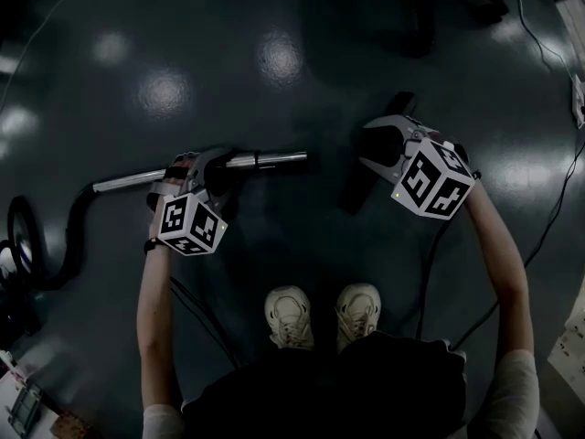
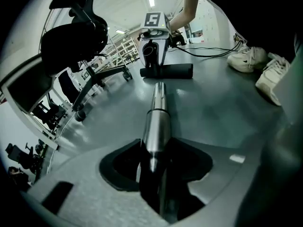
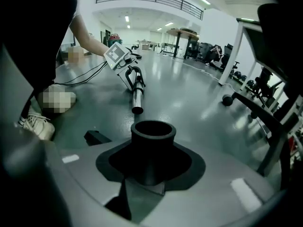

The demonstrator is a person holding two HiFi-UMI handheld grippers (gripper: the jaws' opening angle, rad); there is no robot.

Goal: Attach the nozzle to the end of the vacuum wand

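The silver vacuum wand lies level just above the dark floor, with its black hose curling off to the left. My left gripper is shut round the wand's middle; in the left gripper view the metal tube runs out from between the pads. The black nozzle is to the right of the wand's open end, a short gap away. My right gripper is shut on its neck. The nozzle's round collar faces the wand tip.
The person's white shoes stand close below the two grippers. Cables trail over the floor at the right. A black office chair and its wheeled base stand off to one side, near a white desk leg.
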